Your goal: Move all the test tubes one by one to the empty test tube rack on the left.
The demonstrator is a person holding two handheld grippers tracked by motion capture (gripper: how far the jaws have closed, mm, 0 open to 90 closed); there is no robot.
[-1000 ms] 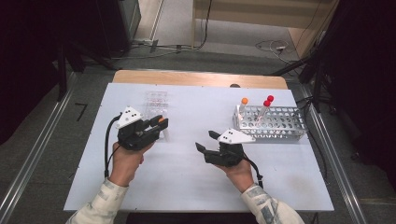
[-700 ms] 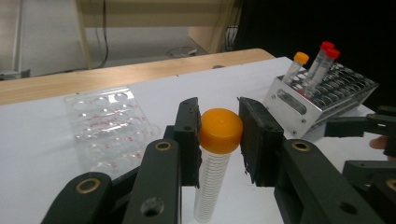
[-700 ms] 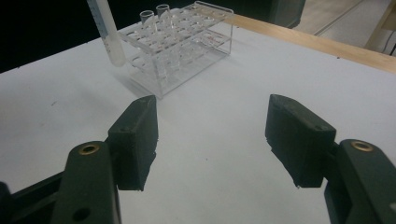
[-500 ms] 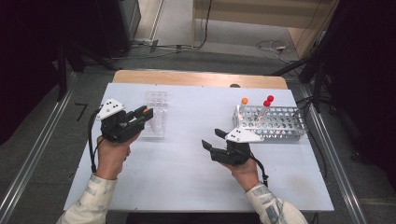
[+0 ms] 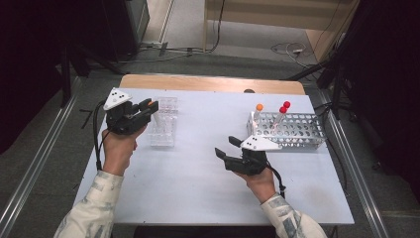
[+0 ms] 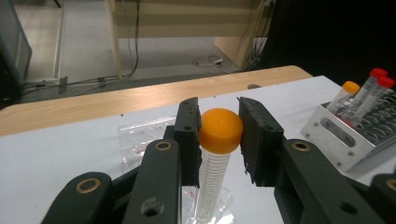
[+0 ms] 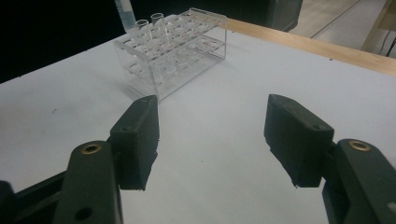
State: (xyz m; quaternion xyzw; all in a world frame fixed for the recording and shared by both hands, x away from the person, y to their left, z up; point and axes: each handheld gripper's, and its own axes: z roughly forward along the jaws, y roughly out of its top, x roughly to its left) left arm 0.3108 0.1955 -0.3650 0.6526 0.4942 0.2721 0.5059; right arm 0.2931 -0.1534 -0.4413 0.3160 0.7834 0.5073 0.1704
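My left gripper (image 5: 148,107) is shut on an orange-capped clear tube (image 6: 212,177), its pads (image 6: 189,135) clamped on the cap. It holds the tube upright over the near-left part of the clear plastic rack (image 5: 164,128), with the tube's lower end just above the rack (image 6: 140,137). My right gripper (image 5: 226,147) rests low at the table's middle right, jaws open and nothing between them (image 7: 210,135). It faces the clear rack (image 7: 173,44) from across the table.
A metal rack (image 5: 292,131) stands at the right, holding one orange-capped tube (image 5: 259,107) and two red-capped tubes (image 5: 285,106). The white tabletop (image 5: 198,193) lies bare between the racks. A wooden strip (image 5: 208,83) borders the far edge.
My left hand has carried the orange-capped tube left and away from the table's middle, up to the clear rack. The right hand has barely shifted.
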